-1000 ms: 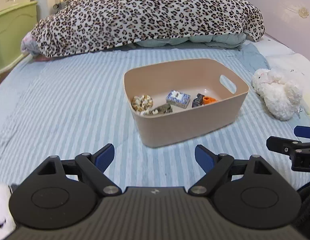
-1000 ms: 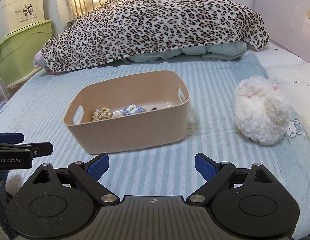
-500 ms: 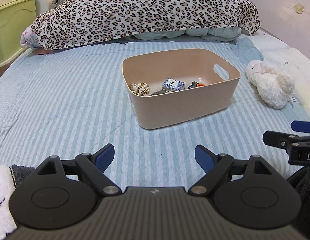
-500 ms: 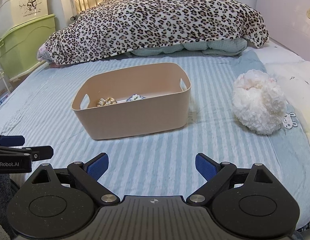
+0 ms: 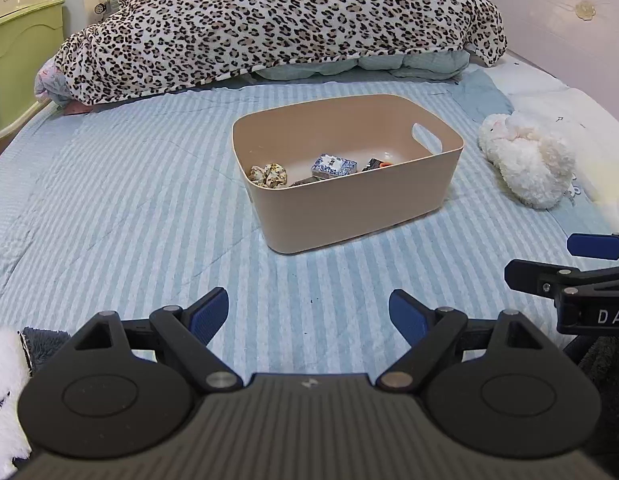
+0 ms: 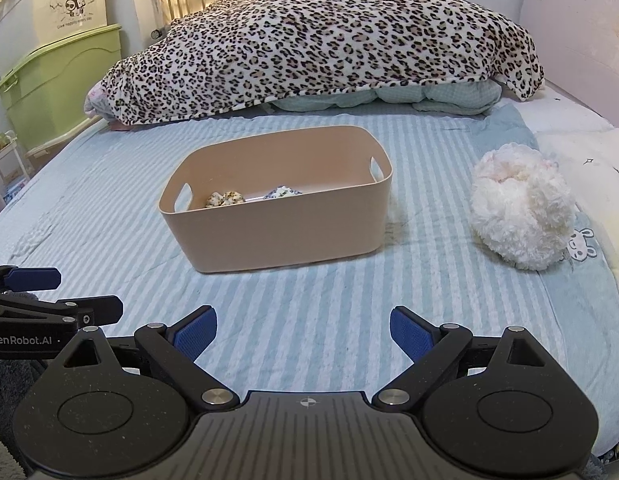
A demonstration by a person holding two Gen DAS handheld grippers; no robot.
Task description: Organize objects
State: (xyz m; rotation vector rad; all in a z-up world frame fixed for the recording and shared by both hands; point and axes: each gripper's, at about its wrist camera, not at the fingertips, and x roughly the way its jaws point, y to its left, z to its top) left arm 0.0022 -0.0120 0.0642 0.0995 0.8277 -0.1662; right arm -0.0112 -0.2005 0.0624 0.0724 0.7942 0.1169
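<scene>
Left wrist view: left gripper (image 5: pixel 308 312) low over the striped bedsheet (image 5: pixel 109 200), jaws spread apart, nothing between them.
Right wrist view: right gripper (image 6: pixel 303 330) also above the sheet, jaws wide apart and empty.
Bin: a tan plastic bin (image 5: pixel 349 204) sits on the sheet ahead of both grippers, well apart from them, with cut-out handles at its ends.
Bin contents: a patterned scrunchie (image 5: pixel 269 175), a blue-and-white box (image 5: pixel 334 166), a dark item with an orange piece (image 5: pixel 379 164); other bits too hidden to name.
Plush toy: a white fluffy toy (image 6: pixel 523 222) lies on the sheet to the bin's right, apart from it.
Background: a leopard-print blanket (image 5: pixel 277 24) heaped at the bed's far end; green drawers (image 6: pixel 57 92) to the left.
</scene>
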